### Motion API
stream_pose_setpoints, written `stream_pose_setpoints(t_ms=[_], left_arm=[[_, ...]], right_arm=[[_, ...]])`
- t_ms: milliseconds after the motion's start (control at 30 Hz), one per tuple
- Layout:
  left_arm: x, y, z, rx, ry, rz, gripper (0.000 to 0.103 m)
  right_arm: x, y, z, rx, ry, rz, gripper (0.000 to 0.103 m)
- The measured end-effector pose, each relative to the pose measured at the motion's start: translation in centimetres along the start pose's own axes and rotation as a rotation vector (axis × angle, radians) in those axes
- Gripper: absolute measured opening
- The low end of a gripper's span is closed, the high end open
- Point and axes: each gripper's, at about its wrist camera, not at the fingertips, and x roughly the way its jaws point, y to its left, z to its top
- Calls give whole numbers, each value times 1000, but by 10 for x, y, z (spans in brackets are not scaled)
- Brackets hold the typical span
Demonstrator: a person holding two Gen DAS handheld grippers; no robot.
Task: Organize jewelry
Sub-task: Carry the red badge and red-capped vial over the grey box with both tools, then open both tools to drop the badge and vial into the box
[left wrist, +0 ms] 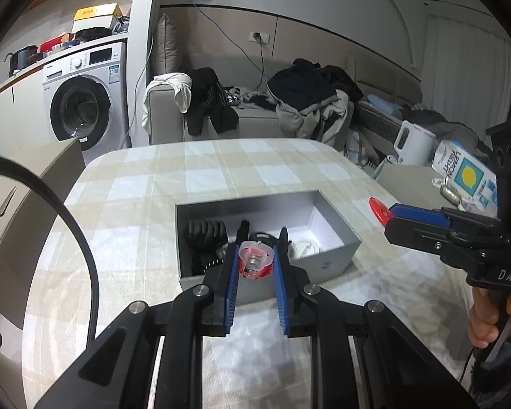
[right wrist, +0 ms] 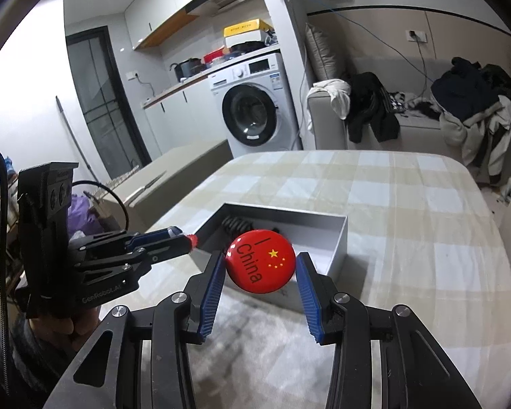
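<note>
- The red badge (right wrist: 260, 261) above the grey box (right wrist: 339, 238) looks glossy and smooth.
- The box's walls look matt, like card.
- The checked tablecloth (right wrist: 408, 238) beneath it looks like soft matt cloth.

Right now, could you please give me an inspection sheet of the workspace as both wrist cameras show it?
Surface: table under a pale checked cloth.
Job's things: open grey box on the table, holding dark coiled items and something white; red badge reading "I China"; small clear and red piece.
Clutter: nothing seen on the table beyond the box.
Grippers: left gripper shut on the small clear and red piece, above the box; right gripper shut on the red badge by its edges.
Cables: black cable curving at the left; blue cable along the wall.
Surroundings: washing machine, sofa piled with clothes, white kettle.
</note>
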Motion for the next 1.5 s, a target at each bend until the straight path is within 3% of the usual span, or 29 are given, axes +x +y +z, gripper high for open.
stream_pose_setpoints(t_ms=[767,1500], left_arm=[[21,16,9,-61,-5,-6,14],[49,11,10,-18,51,6,14]], right_arm=[[39,-22,12,91,20,4,41],[71,-32,15,103,76,-33,41]])
